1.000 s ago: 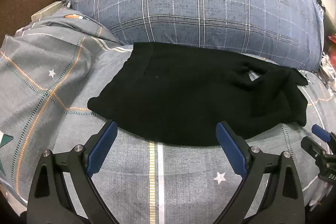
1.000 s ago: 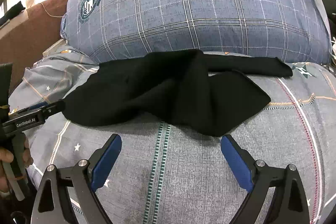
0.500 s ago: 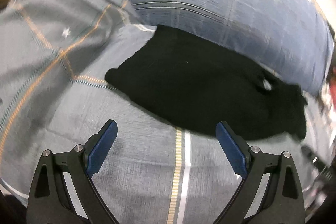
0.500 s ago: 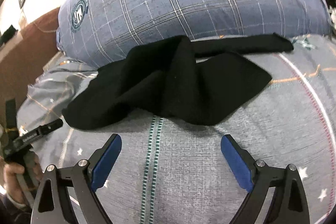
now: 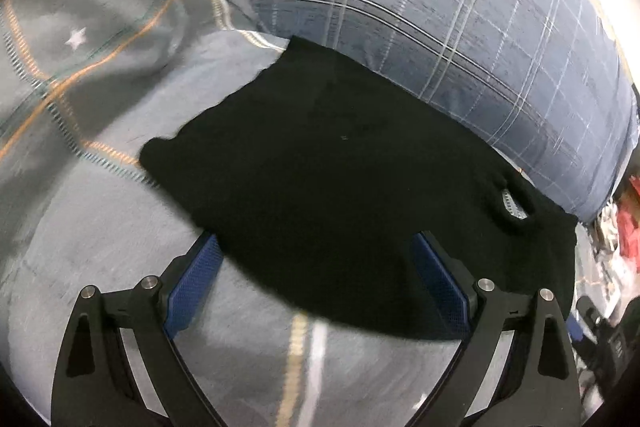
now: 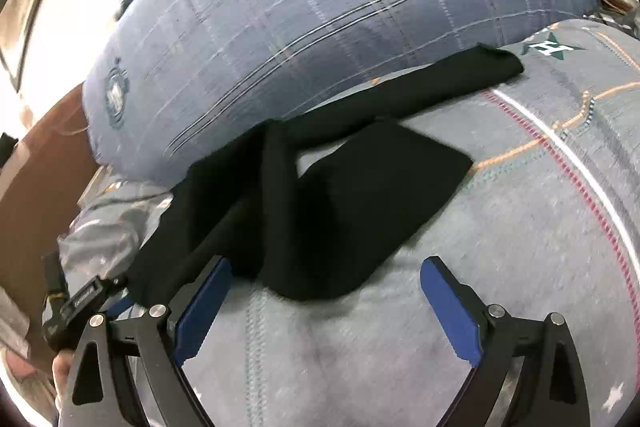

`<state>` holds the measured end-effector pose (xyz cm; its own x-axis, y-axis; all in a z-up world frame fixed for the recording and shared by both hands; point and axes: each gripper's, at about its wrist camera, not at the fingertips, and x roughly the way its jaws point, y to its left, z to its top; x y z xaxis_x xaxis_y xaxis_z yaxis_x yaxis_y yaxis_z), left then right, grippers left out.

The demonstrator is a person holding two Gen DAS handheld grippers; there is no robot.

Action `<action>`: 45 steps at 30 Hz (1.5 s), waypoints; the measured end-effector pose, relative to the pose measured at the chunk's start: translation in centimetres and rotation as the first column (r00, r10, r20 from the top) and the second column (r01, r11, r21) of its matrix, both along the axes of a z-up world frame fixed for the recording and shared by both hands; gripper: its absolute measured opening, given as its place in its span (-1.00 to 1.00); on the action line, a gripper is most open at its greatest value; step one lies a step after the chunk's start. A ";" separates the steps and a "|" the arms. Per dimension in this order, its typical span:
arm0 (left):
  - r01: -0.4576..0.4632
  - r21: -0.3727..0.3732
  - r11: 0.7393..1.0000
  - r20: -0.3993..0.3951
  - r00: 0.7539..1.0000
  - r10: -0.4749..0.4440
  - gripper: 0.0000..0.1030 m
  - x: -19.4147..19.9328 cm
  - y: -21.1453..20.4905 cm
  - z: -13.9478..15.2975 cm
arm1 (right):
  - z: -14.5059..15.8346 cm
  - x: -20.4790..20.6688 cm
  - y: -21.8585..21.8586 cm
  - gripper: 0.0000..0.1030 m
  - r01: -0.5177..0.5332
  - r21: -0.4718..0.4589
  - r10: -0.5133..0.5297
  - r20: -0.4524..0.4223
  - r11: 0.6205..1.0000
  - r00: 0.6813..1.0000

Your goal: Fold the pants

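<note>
Grey bedding [image 5: 104,259] with orange lines and small white stars covers the bed beneath us, and a big blue plaid pillow [image 5: 460,27] lies along its far side. We see the black pants [image 5: 340,179] spread on this bedding, their far edge touching the foot of the pillow.

From our left wrist view, the left gripper [image 5: 320,279] has its blue-padded fingers [image 5: 196,287] spread wide. The near edge of the pants reaches between them: the dark cloth overlaps the tips of both pads, so we straddle the hem, but the pads are not pressed on it. A small pale label [image 5: 512,205] shows in an opening of the cloth toward the right. The view is blurred at its edges.

From our right wrist view, the right gripper [image 6: 324,301] is also spread wide. The pants [image 6: 360,195] lie bunched here, with one leg stretched long toward the far right along the pillow [image 6: 320,7] and a broad flap folded across the bedding [image 6: 500,247]. The nearest fold of the cloth lies just ahead of the gap between our fingers [image 6: 448,307], closer to the left pad, which overlaps the dark edge. At the lower left of this view we see the other gripper [image 6: 86,301] beside the pants' end, with a hand [image 6: 60,367] below it.
</note>
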<state>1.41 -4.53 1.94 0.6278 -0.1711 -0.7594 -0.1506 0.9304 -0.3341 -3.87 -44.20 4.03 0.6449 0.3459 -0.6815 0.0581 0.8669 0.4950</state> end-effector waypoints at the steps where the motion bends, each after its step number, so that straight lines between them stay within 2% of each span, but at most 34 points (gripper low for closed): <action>1: 0.014 0.021 1.000 -0.007 1.000 -0.014 0.86 0.6 -0.6 0.0 | -0.1 0.6 -0.3 0.81 0.006 -0.004 -0.006 0.006 1.000 1.000; 2: 0.020 0.035 0.999 -0.009 1.000 -0.020 0.86 0.9 -0.9 0.0 | -0.1 1.0 -0.4 0.76 0.011 -0.008 -0.010 0.008 1.000 1.000; 5: 0.039 0.064 0.997 -0.022 0.999 -0.038 0.86 2.1 -1.6 -0.1 | -0.5 2.4 -0.6 0.37 0.018 -0.024 -0.018 0.024 1.000 1.000; 7: 0.065 0.024 0.998 -0.014 0.998 -0.065 0.85 2.7 -1.6 0.0 | -0.9 3.1 -1.0 -0.33 0.030 -0.018 -0.030 0.029 0.999 0.999; 8: 0.073 0.008 0.997 -0.006 0.997 -0.073 0.82 2.6 -1.5 0.0 | -1.1 3.3 -1.3 -0.42 0.030 0.007 -0.030 0.036 1.000 0.999; 9: 0.077 -0.006 0.997 0.004 0.997 -0.077 0.51 2.6 -1.3 -0.1 | -1.2 3.2 -1.5 -0.52 0.030 0.023 -0.031 0.039 0.999 0.999; 10: 0.071 0.008 0.997 -0.001 0.997 -0.071 -0.02 2.8 -1.3 -0.1 | -1.0 3.2 -1.5 -0.60 0.028 0.025 -0.029 0.043 0.999 0.999; 12: 0.070 0.033 0.997 -0.010 0.998 -0.070 -0.42 3.0 -1.2 -0.2 | -0.4 2.7 -1.2 -0.70 0.017 -0.005 -0.016 0.061 1.000 0.998; 13: 0.088 0.003 0.996 -0.009 0.996 -0.088 -0.57 3.0 -1.0 -0.2 | 0.1 2.4 -0.9 -0.77 0.011 -0.036 -0.008 0.068 0.999 0.998; 14: 0.091 0.002 0.996 -0.010 0.996 -0.091 -0.58 2.9 -1.0 -0.2 | 0.5 2.2 -0.8 -0.83 0.010 -0.060 -0.006 0.073 0.998 0.997; 16: 0.095 0.025 0.995 -0.001 0.995 -0.095 -0.68 2.4 -1.1 0.2 | 1.3 1.4 -0.9 -0.83 0.021 -0.084 -0.013 0.092 0.996 0.996; 24: 0.057 0.061 0.996 0.074 0.995 -0.062 -0.75 -0.7 0.0 3.5 | 4.2 -2.1 -2.9 -0.83 0.092 -0.109 -0.076 0.138 0.990 0.987; 28: 0.015 0.113 0.993 0.108 0.994 -0.028 -0.89 -3.1 1.4 4.7 | 5.8 -4.1 -3.4 -0.83 0.097 -0.157 -0.074 0.143 0.983 0.987; 31: 0.017 0.131 0.991 0.090 0.996 -0.029 -0.89 -4.5 2.2 4.5 | 5.8 -5.0 -4.3 -0.83 0.112 -0.164 -0.091 0.127 0.980 0.988; 33: 0.014 0.109 0.994 0.059 0.998 -0.020 -0.89 -4.8 2.7 3.6 | 4.9 -5.1 -5.0 -0.83 0.132 -0.160 -0.118 0.095 0.978 0.988; 35: 0.022 0.052 0.998 0.023 0.999 -0.023 -0.89 -5.1 3.2 2.5 | 3.7 -4.7 -5.6 -0.83 0.148 -0.168 -0.145 0.031 0.975 0.989; 38: 0.008 -0.085 0.996 0.010 1.000 -0.007 -0.88 -5.9 4.3 1.5 | 2.3 -4.2 -6.2 -0.83 0.162 -0.184 -0.171 -0.034 0.969 0.985; 39: 0.009 -0.105 0.994 0.008 1.000 -0.008 -0.87 -5.9 4.3 1.3 | 1.9 -4.2 -6.3 -0.83 0.161 -0.182 -0.173 -0.050 0.970 0.984; 42: 0.012 -0.105 0.994 -0.024 1.000 -0.014 -0.75 -5.7 4.2 0.7 | 1.4 -4.4 -6.4 -0.82 0.165 -0.182 -0.178 -0.063 0.969 0.982; 44: 0.017 -0.106 0.994 -0.029 0.999 -0.021 -0.48 -5.2 3.9 0.4 | 1.2 -4.5 -6.5 -0.81 0.163 -0.183 -0.177 -0.063 0.970 0.982; 45: 0.017 -0.113 0.993 -0.027 0.999 -0.020 -0.23 -5.0 3.9 0.4 | 1.1 -4.5 -6.5 -0.80 0.163 -0.181 -0.177 -0.065 0.970 0.982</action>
